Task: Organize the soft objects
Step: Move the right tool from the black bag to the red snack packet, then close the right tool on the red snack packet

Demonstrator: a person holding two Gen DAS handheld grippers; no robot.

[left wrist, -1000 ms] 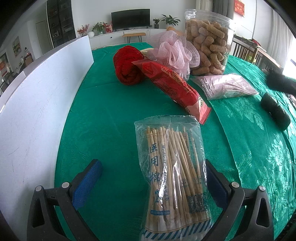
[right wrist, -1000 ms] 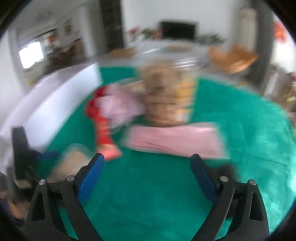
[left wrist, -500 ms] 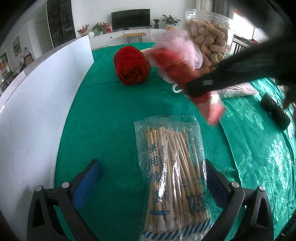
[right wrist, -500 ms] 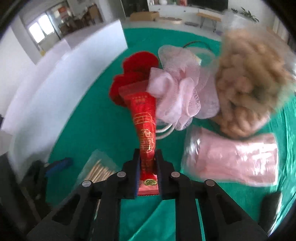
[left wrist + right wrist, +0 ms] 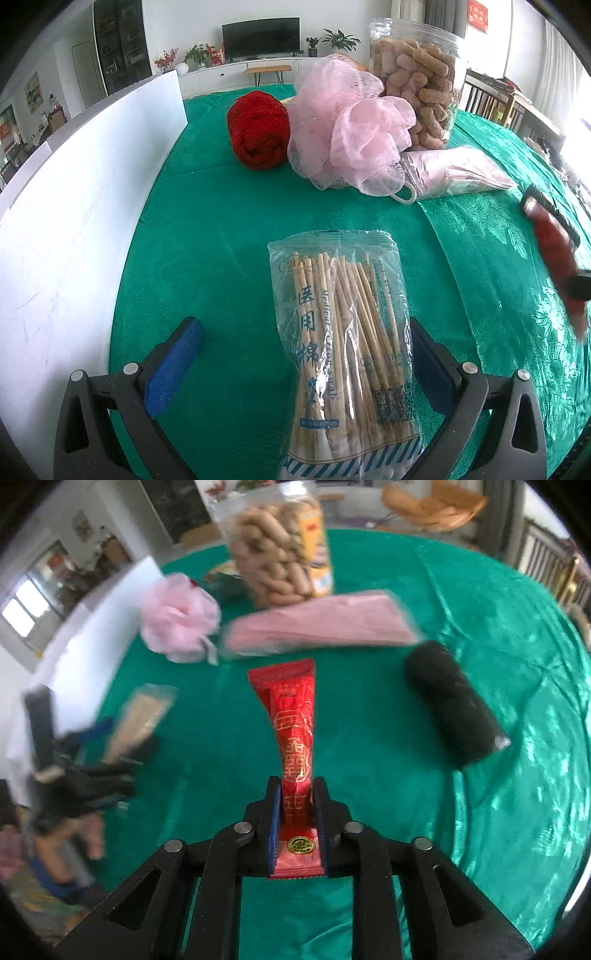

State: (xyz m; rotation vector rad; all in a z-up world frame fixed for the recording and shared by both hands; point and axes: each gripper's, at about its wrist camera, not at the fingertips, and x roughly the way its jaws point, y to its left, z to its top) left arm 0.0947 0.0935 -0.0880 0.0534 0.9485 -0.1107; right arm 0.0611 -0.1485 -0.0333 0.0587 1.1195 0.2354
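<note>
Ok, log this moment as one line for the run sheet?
right gripper: jaws opening, red packet still between pads | left gripper: open around swab bag, not gripping | pink pouf: on table

Green tablecloth (image 5: 229, 229) with woven floral pattern. On it: red yarn ball (image 5: 258, 130), pink mesh pouf (image 5: 347, 129), clear jar (image 5: 417, 74) of tan sticks, black roll (image 5: 452, 705), red packet (image 5: 295, 738) (gold print), white board (image 5: 74, 206) beside cloth.
</note>
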